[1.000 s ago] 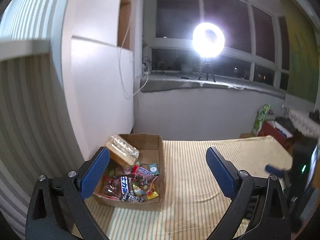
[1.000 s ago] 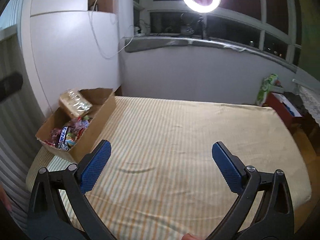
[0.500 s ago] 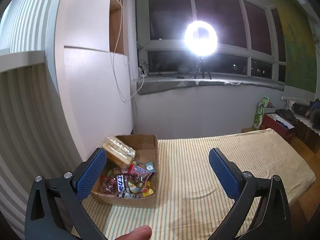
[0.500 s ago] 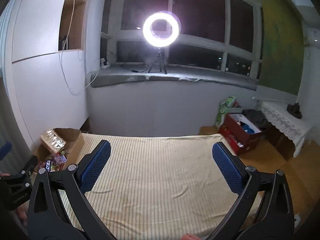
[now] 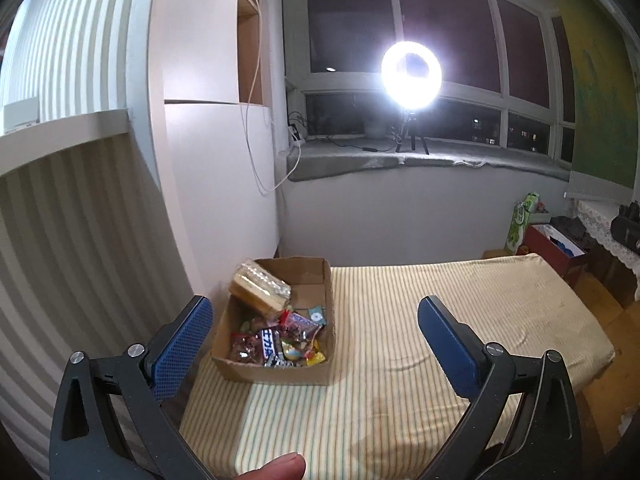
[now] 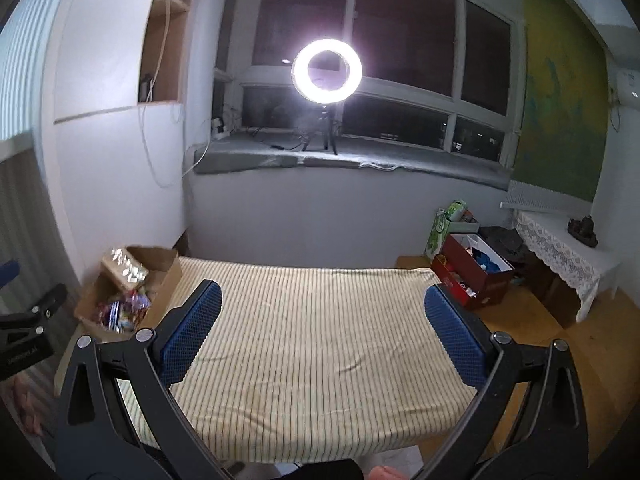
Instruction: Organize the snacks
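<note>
Snacks (image 5: 276, 340) in cardboard box (image 5: 276, 372), wrapper lettering seemingly Japanese; both hand-held grippers (image 5: 316, 336) (image 6: 322, 330) wide apart, empty.

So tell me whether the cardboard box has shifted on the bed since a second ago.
Cannot tell. The cardboard box sits in the same corner of the striped bed by the white cabinet; only the cameras clearly moved.

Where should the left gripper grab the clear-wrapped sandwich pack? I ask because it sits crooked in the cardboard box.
Probably take the sandwich pack across its raised upper end, coming from above. It leans tilted on the cardboard box's left wall, above the small snacks, so that end stands free. The left gripper is open wide enough.
</note>
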The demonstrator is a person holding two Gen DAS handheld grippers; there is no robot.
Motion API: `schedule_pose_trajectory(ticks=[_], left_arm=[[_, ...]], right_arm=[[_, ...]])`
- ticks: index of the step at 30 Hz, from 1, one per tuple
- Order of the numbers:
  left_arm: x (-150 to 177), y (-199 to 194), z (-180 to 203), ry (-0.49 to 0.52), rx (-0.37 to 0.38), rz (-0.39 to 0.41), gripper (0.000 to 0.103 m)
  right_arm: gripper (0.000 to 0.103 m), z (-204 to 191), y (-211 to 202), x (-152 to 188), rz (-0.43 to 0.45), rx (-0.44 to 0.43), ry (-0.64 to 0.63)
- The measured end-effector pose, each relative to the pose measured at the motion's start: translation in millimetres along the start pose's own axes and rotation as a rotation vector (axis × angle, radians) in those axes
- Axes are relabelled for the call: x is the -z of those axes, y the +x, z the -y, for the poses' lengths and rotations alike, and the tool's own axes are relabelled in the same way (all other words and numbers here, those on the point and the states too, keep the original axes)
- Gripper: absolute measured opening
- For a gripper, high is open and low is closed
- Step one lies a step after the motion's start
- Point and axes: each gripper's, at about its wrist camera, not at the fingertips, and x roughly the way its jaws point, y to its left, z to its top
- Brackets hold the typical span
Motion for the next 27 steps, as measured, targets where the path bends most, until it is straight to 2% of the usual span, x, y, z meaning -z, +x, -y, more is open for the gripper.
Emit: schedule_pose_trajectory(ticks=[7,13,21,27], left_arm=[[7.6,-16.2,2.8,0.005,0.022,-0.005,0.102],[7.5,-17.6,-3.8,-0.007,0.004,-0.004,0.102],[5.1,-17.7,-3.3,0.006,0.003,0.001,0.102],[5.3,-9.8,-2.6,-0.007,0.003,-0.006,0.102]], right_arm=[[0.103,0.9,-8.9,7.1,-0.015,-0.004,0.005],[0.103,-10.4,-3.2,17.8,-0.073,-0.076,-0.009],[0.103,-21.2,5.2,17.9,-0.072,-0.044,-0.028],[0.103,-25.7,12.2,19.1,-0.083,-0.069,-0.032]])
